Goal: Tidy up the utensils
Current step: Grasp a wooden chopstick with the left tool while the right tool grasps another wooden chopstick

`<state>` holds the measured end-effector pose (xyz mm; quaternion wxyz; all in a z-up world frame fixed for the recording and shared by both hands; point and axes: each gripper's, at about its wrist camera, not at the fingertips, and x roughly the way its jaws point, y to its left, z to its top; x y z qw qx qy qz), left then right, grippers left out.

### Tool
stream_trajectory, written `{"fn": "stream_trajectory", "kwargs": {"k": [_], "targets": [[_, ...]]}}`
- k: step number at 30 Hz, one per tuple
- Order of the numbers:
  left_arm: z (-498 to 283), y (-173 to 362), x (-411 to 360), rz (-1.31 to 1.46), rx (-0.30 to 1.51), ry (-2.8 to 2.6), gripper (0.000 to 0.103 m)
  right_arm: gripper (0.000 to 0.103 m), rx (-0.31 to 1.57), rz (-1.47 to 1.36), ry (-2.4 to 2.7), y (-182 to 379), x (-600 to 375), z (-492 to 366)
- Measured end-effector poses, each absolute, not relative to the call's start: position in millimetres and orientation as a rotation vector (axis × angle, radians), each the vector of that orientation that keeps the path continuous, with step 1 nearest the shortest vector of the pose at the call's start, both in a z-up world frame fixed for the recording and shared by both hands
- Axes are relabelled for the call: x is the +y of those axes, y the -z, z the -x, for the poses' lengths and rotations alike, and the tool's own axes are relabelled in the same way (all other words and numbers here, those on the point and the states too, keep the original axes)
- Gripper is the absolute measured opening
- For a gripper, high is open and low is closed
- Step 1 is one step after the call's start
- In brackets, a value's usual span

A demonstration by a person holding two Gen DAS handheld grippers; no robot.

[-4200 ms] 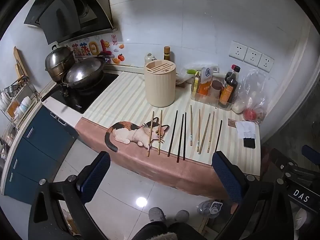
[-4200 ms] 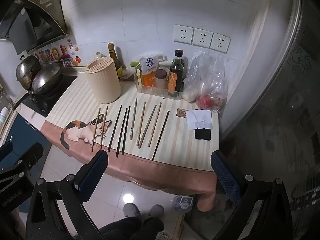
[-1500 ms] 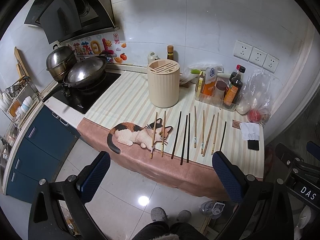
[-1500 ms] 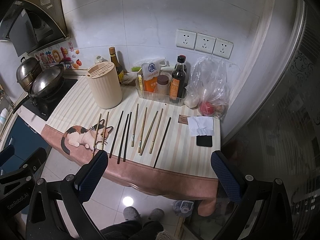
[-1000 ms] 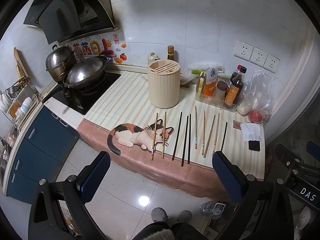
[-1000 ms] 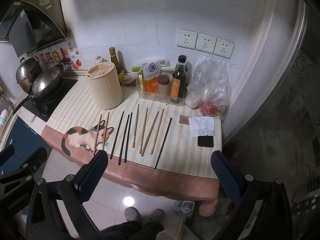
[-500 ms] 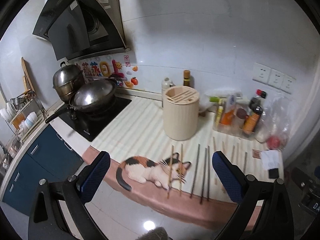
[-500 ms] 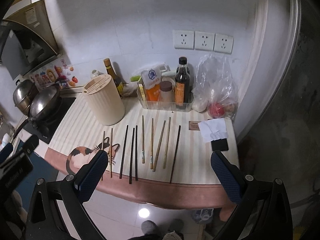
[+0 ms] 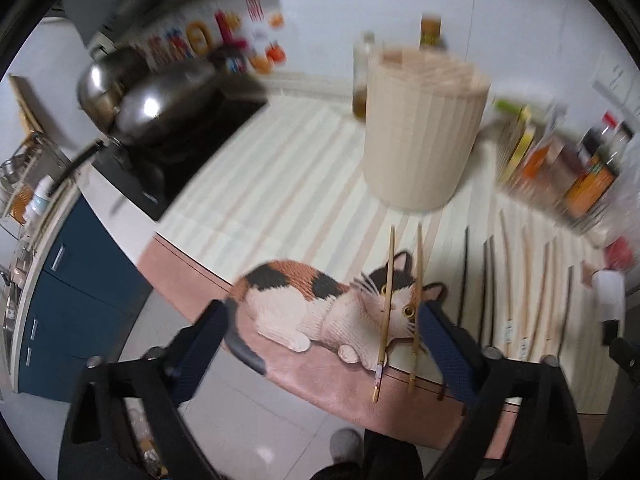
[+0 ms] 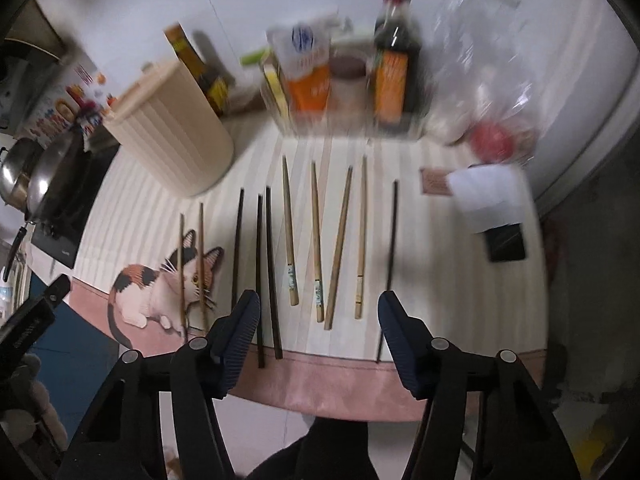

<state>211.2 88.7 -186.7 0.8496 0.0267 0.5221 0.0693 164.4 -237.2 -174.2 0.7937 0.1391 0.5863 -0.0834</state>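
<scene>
- The chopsticks (image 10: pixel 316 240) lie side by side in a loose row on the striped mat (image 10: pixel 420 280), filling the middle of the right wrist view; dark ones sit left of centre, pale ones (image 10: pixel 362 236) in the centre, and one dark stick (image 10: pixel 392 260) lies alone at the right.
- Two thin brown sticks (image 9: pixel 402 300) rest across the printed cat (image 9: pixel 320 304), low centre in the left wrist view.
- The ribbed beige holder (image 9: pixel 424 128) stands upright on the surface, upper centre-right in the left view and upper left in the right view (image 10: pixel 172 136), well behind the row.
- The left claw (image 9: pixel 324 322) is spread, its jaws having just been closing in; the two brown sticks show between the pads, untouched.
- The right claw (image 10: pixel 318 312) is also spread and has just been narrowing, framing the near ends of the pale sticks without pressing on them.
- Bottles and packets (image 10: pixel 352 72) stand blurred at the top; a wok (image 9: pixel 160 108) sits upper left.
</scene>
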Motion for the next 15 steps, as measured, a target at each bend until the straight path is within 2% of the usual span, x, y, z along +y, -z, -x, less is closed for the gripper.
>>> {"fn": "stream_trajectory", "kwargs": {"k": [1,3,6,11,13,15], "targets": [[-219,199,87,-0.057,1.132,-0.145,0.077,0.058,1.288,-0.301,0.168,188,-240,-175],[-236,224,81,-0.052,1.203,-0.133,0.060,0.055,1.339,-0.305,0.147,213,-246,-196],[-260,258,72,-0.040,1.290,-0.111,0.049,0.051,1.404,-0.316,0.134,244,-255,-222],[-289,304,57,-0.075,1.386,-0.103,0.046,0.046,1.494,-0.324,0.121,287,-269,-258],[-298,317,53,-0.082,1.411,-0.108,0.043,0.044,1.526,-0.321,0.110,304,-272,-273],[-304,326,51,-0.083,1.432,-0.112,0.035,0.043,1.549,-0.313,0.103,317,-272,-286]]}}
